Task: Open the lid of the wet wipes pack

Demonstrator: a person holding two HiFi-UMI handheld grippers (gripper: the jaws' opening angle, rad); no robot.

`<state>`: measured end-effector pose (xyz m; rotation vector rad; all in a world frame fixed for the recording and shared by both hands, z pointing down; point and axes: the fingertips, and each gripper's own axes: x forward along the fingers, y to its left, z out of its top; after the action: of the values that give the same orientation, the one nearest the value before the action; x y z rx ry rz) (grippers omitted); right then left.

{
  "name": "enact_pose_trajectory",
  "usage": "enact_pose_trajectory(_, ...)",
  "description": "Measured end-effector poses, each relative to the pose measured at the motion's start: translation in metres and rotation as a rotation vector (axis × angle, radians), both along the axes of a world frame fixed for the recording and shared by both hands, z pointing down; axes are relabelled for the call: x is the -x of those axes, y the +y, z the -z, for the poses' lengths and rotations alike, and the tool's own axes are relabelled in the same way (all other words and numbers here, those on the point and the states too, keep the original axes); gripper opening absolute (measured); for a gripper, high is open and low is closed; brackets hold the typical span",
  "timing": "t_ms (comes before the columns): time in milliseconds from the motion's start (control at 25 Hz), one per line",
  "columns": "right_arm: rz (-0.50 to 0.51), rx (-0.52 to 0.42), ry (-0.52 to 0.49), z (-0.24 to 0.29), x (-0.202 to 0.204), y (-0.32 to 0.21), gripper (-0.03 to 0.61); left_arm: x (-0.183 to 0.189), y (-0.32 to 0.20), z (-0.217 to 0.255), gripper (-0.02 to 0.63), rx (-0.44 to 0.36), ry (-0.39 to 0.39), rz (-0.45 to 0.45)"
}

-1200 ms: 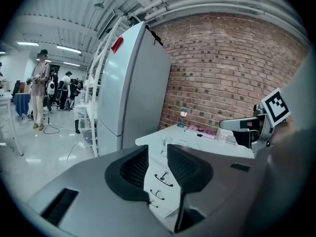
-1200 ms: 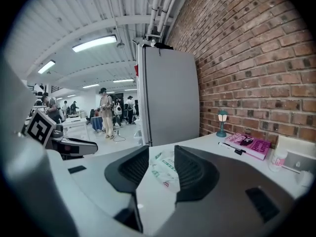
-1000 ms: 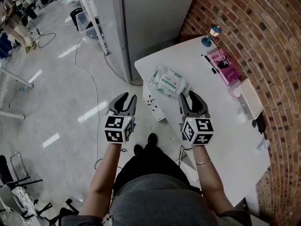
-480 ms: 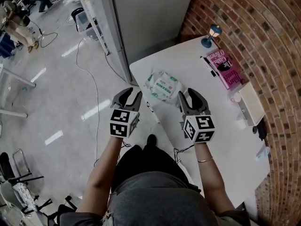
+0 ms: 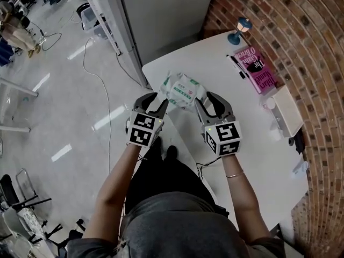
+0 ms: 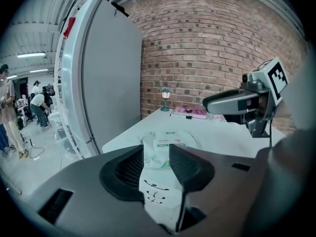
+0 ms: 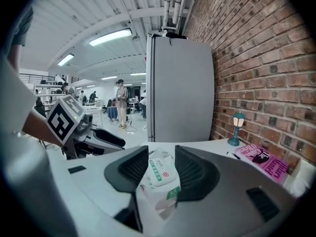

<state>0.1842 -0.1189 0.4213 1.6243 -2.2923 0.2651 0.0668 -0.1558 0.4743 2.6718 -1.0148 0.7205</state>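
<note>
On the table (image 5: 244, 149), the wipes pack (image 5: 183, 89) is being bracketed just ahead of left claw (image 5: 154, 102) and right claw (image 5: 210, 100), both just being opened, nothing pinched, probably for bracing.

wet wipes pack (image 5: 181, 90): white, green print | table (image 5: 269, 160): white | book (image 5: 257, 69): pink | wall (image 5: 312, 26): red brick

Head view looks steeply down; gripper views skim the table (image 5: 215, 63) (all share the wipes pack (image 5: 183, 90)).
</note>
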Motion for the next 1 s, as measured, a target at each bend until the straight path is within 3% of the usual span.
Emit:
enact_pose_trajectory(560, 0.067, 0.121, 0.121, -0.034, 0.019, -0.016, 0.150, -0.038, -0.015, -0.045, 0.193, 0.062, -0.137, -0.211)
enact_pose_trajectory(1000, 0.122, 0.225, 0.220, -0.057, 0.032, -0.027, 0.165, -0.043, -0.019, -0.068, 0.195, 0.115, -0.206, -0.303)
